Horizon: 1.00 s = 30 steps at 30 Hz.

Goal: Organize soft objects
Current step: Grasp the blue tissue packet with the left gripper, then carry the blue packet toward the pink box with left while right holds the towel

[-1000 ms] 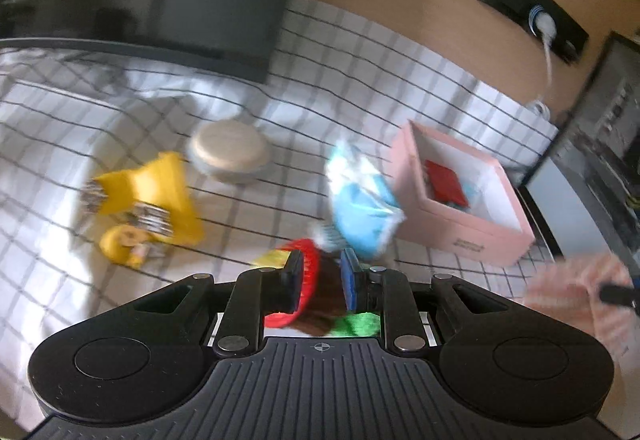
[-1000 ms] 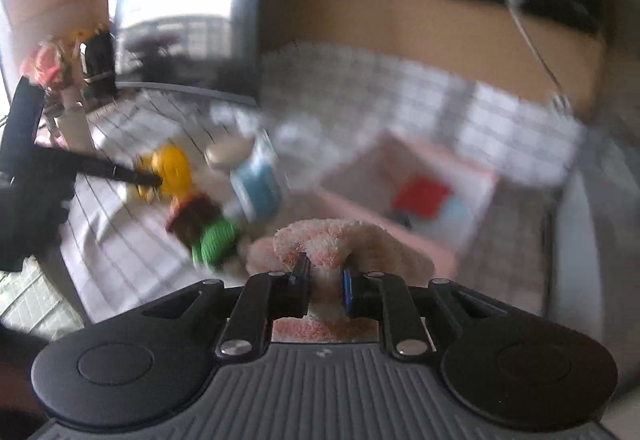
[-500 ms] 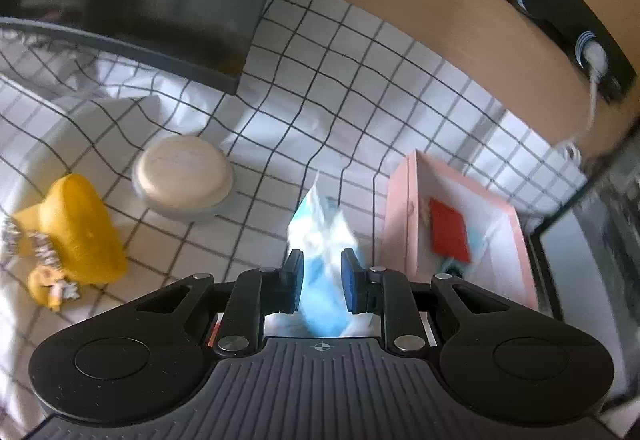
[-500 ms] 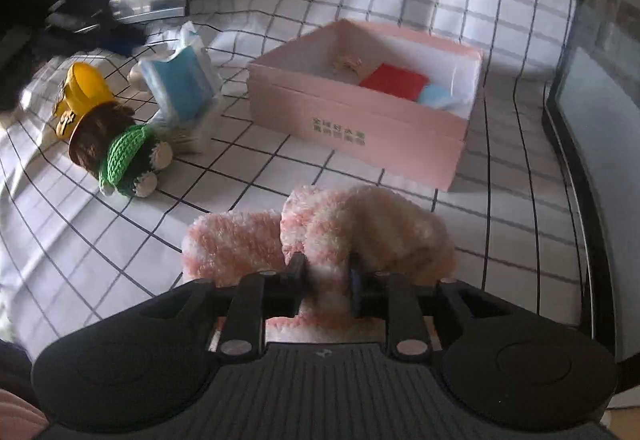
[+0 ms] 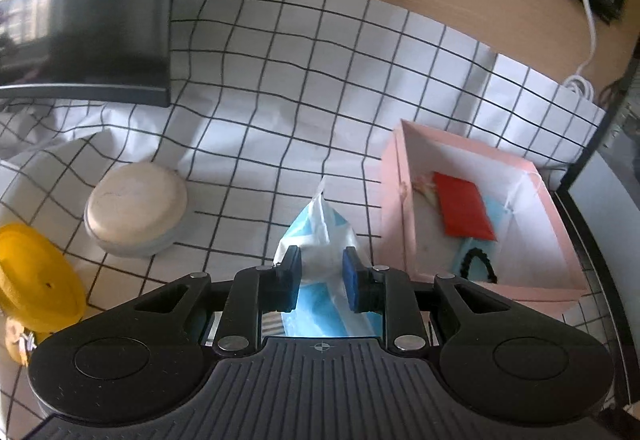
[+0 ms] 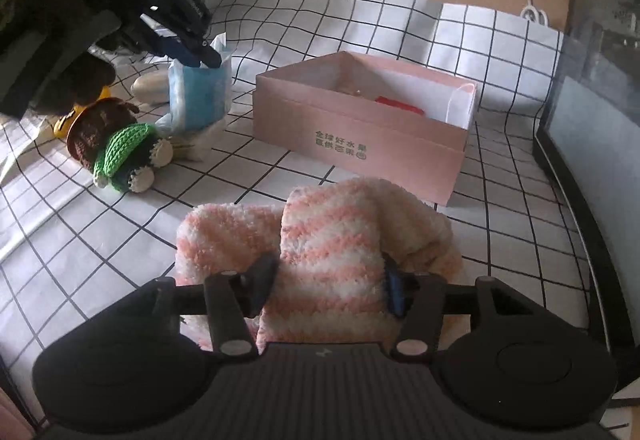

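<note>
The left gripper [image 5: 320, 276] is sitting with its jaws opening slightly around the top of a blue and white packet [image 5: 320, 240], the plastic lying between the pads with a little gap showing on each side. Just to the right of those jaws a pink box [image 5: 404, 207] is standing open, holding a red pouch [image 5: 464, 205] and a light blue item with black trim. To the left of the jaws a round beige pad [image 5: 136, 205] is lying on the checked cloth [image 5: 280, 79], and farther left a yellow toy [image 5: 36, 280] is showing at the frame edge. A dark monitor [image 5: 112, 11] is standing well beyond them.

The right gripper [image 6: 328, 280] is opening its jaws, and a pink and white striped fuzzy sock [image 6: 328, 252] is lying between them on the cloth, bulging against both pads; whether they are pressing it I cannot tell. The box is standing just ahead of these jaws.

Only the right view is showing a crocheted doll [image 6: 116, 143] in brown and green, lying beside the packet and ahead-left of the jaws, along with the left gripper reaching down onto the packet's top edge. Only the left view is showing the contents of the box clearly
</note>
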{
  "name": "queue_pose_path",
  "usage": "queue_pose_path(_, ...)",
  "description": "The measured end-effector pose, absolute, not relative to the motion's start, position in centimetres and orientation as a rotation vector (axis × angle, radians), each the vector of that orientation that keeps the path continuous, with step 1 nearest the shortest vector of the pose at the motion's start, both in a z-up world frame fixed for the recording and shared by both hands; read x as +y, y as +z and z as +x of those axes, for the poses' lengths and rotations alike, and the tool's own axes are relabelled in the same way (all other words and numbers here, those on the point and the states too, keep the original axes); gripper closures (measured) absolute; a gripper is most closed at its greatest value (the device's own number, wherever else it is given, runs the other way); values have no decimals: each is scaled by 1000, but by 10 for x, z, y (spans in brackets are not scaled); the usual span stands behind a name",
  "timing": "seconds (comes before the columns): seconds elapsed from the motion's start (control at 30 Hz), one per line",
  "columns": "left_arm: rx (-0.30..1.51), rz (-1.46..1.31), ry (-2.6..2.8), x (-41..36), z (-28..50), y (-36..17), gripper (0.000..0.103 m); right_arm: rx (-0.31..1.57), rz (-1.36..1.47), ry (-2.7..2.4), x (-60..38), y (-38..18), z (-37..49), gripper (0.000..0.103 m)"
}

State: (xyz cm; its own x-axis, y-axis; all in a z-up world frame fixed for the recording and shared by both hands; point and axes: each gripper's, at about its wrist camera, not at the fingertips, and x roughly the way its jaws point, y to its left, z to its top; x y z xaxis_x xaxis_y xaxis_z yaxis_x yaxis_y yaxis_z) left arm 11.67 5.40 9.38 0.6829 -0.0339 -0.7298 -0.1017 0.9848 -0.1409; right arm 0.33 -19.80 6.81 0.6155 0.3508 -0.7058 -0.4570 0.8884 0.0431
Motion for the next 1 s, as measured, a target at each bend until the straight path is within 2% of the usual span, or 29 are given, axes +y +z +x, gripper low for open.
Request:
queue_pose_path(0.1,815,-139,-4,49,114,92,78,803,-100,465,-203,66,9,40)
queue_pose_path(0.37,770,26,-15,36,99,97,78,811,-75,468,-206,64,11,39)
queue_pose_path(0.63,637,-81,65,39,75,119,78,811,-74,469,-206,64,12,39)
queue_pose_path(0.87,694,91,14,9,77,89,78,810,-75,469,-206,64,12,39)
queue_pose_path(1.0,707,65,-17,11,82,88,76,810,-73,467,-206,64,12,39)
